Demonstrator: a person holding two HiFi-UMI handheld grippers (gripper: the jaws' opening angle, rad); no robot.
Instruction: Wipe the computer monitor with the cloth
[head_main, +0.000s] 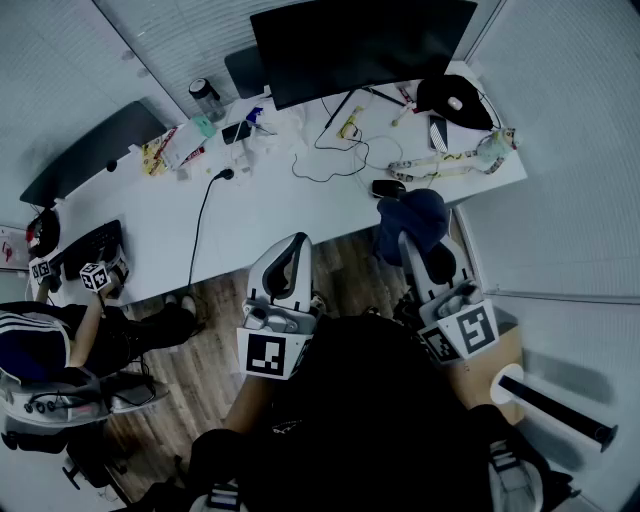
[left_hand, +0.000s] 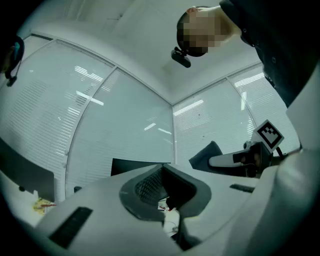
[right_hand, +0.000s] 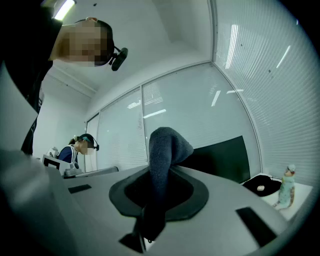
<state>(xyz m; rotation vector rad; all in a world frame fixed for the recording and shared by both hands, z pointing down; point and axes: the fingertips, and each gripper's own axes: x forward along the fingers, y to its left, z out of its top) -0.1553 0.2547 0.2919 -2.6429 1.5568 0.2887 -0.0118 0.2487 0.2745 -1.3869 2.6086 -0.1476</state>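
**A:** In the head view, where is the cloth?

**B:** The dark blue cloth sits bunched at the tip of the right gripper, near the front edge of the white table. The monitor stands at the far side of the table, well apart from the cloth. The left gripper is beside the right one.

**A:** And the left gripper view?

**B:** Its jaws are pressed almost together, with only a thin slit and nothing between them. The monitor shows far behind them.

**A:** The right gripper view?

**B:** Here the jaws are clenched on the cloth. It rises above them in a rounded fold, in front of the dark monitor.
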